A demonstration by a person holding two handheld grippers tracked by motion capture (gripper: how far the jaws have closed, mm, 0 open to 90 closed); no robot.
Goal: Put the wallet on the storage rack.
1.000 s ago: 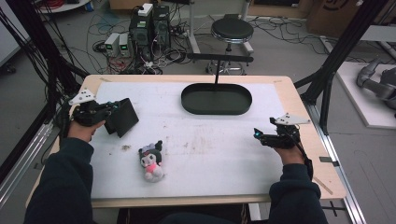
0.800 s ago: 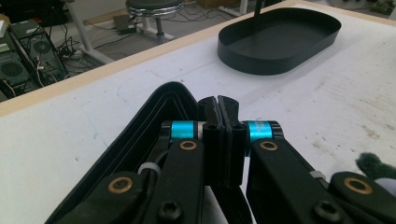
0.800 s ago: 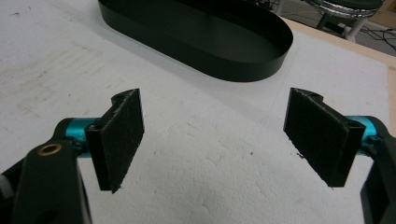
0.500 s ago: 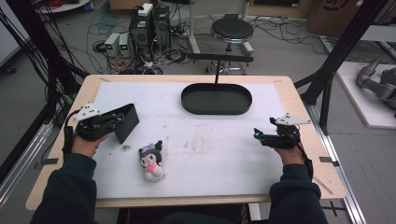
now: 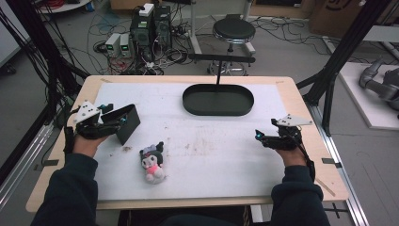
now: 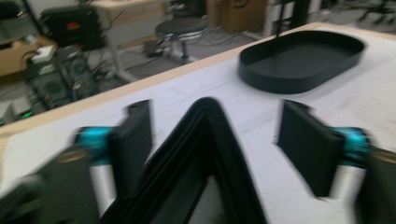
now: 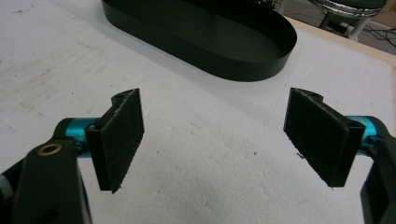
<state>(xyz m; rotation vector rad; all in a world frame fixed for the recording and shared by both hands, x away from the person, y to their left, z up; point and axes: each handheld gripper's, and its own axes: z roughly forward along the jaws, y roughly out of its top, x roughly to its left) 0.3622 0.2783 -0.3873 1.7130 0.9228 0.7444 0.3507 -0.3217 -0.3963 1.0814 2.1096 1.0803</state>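
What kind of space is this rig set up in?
Most likely a robotics or data-collection lab, not a home. A black frame surrounds the table, computers and loose cables sit on the floor behind it, and a stool stands nearby.

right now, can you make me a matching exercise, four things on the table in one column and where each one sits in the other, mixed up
Things:
1. black oval tray
2. plush toy
3. black folded wallet
4. right gripper

Places (seen from the high view):
A. left side of the white mat, at the left gripper
B. far middle of the mat
C. right side of the mat, nothing between its open jaws
D. near side of the mat, left of centre

Pairs: 1-B, 2-D, 3-A, 4-C
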